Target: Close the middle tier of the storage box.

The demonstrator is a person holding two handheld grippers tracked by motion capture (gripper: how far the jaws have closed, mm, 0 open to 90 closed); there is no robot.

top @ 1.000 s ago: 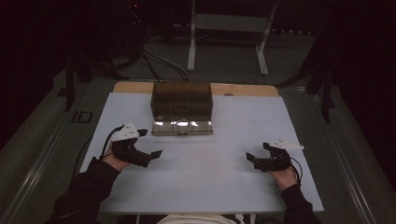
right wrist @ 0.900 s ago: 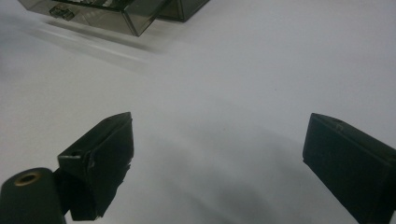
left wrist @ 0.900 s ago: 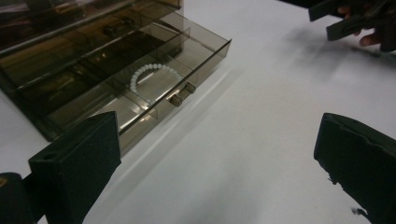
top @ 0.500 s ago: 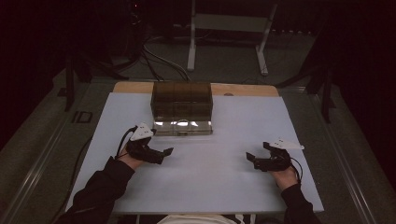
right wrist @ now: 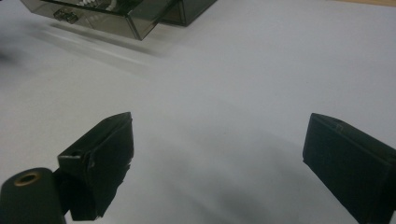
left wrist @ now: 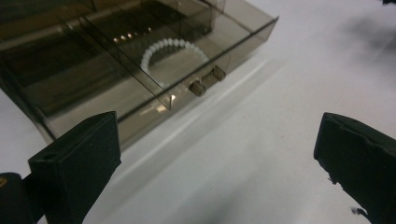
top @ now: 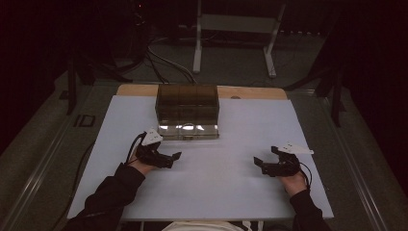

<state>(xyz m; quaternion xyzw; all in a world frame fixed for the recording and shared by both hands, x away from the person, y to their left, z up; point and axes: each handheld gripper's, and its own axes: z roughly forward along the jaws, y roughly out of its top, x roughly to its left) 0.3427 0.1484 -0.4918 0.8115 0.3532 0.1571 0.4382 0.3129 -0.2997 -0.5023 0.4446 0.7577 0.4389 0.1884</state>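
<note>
A smoky transparent drawer box (top: 187,107) stands at the far middle of the white table (top: 226,173). Its bottom drawer (left wrist: 154,88) is pulled out, and a white bead bracelet (left wrist: 173,58) lies inside, behind two small knobs (left wrist: 205,80). My left gripper (top: 169,158) is open, just front-left of the drawer; its jaws stand wide apart with nothing between them in the left gripper view (left wrist: 219,154). My right gripper (top: 262,166) rests open on the table at the right, well clear of the box; its own view (right wrist: 219,158) has bare table between the jaws and the drawer's corner (right wrist: 112,16) far off.
A wooden strip (top: 250,93) runs along the table's far edge behind the box. Beyond it, the dark floor holds cables (top: 163,60) and a metal stand's legs (top: 231,43). Bare white tabletop lies between the two grippers and to the right of the box.
My left gripper has moved right and forward, from the table's left part to just in front of the open drawer's left corner. The right gripper has stayed in place.
</note>
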